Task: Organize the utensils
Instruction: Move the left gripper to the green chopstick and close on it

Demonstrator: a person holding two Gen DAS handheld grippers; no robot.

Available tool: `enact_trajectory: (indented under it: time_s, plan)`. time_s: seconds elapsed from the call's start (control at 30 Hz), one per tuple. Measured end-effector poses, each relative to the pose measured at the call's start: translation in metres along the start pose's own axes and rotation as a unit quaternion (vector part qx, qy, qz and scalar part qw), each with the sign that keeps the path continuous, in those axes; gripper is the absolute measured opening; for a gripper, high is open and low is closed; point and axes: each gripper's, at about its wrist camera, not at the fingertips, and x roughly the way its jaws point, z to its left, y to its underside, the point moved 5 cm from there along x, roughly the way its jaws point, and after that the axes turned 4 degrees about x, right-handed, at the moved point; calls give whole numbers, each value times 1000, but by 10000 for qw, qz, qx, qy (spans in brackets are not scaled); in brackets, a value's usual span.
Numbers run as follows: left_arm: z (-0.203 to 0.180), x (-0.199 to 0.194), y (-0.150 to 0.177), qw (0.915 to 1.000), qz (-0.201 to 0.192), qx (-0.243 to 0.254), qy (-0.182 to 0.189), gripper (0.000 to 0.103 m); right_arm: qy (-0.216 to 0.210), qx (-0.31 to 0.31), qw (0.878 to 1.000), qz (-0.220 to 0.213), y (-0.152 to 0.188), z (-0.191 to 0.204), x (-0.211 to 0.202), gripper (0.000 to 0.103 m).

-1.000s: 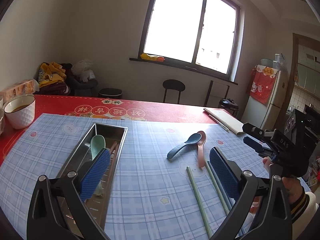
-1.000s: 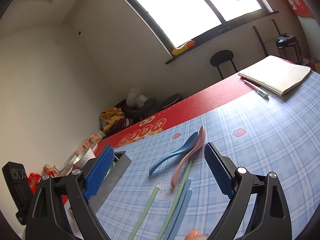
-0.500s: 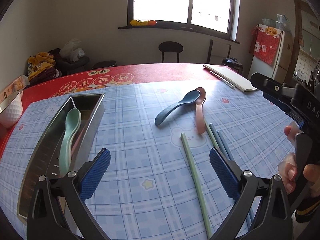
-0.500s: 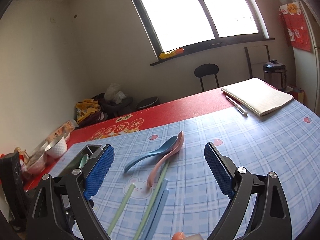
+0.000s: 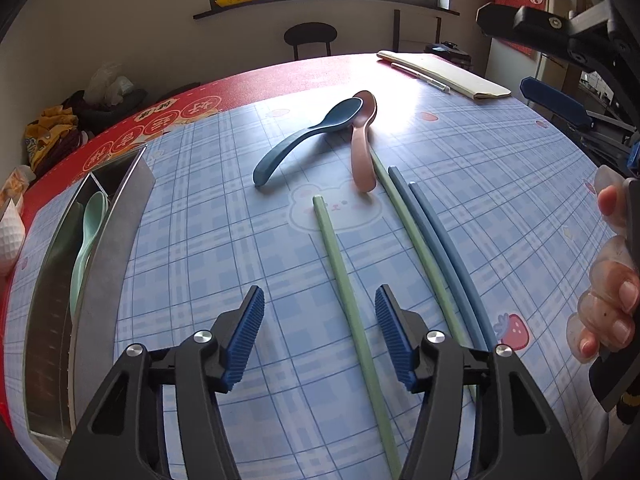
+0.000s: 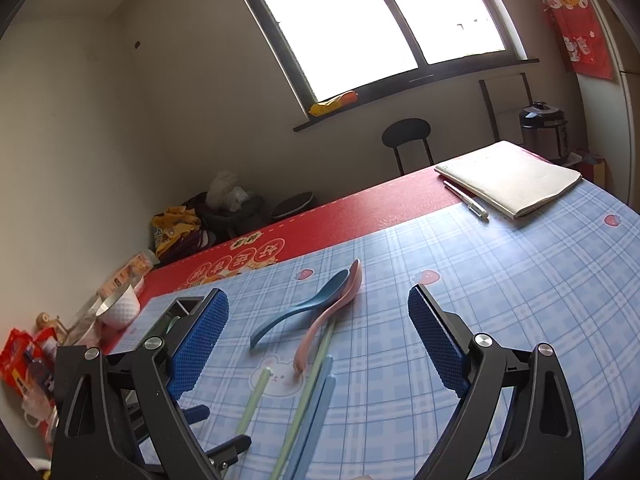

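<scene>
Chopsticks and spoons lie loose on our blue checked cloth (image 5: 224, 240): a green chopstick (image 5: 348, 296) runs between the blue pads of our left gripper (image 5: 320, 334), whose jaws have just been closing yet touch nothing, while a second green chopstick (image 5: 416, 240) and two blue chopsticks (image 5: 444, 240) lie just to its right. Beyond them a dark blue spoon (image 5: 308, 136) and a pink spoon (image 5: 362, 148) touch at their bowls, and a pale green spoon (image 5: 86, 240) sits in the metal tray (image 5: 104, 272) at the left. Our right gripper (image 6: 318, 340) hangs wide open above the spoons, holding nothing
</scene>
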Motion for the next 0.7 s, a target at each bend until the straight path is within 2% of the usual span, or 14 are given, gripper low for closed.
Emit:
enact_trajectory:
  time_s: [0.23,0.33,0.5,0.63,0.7]
  plan:
    - [-1,2,-1,9999,3,27,127,50,-28,-21,10000,27,1,4,-1,88]
    - [-7,0,1,9997,-54,109,214,40,-37,-1,10000,34,1,4,-1,88]
    - [-18,-5,3,9992,-164,351,129,26,-66,85,9999,59,2,2,-1,88]
    - [-18,-5,4,9986,-189,366,331,18,-53,100,9999,66,3,1,0,88]
    - [-18,-6,5,9982,-203,347,437,10,0,114,9999,47,3,0,0,88]
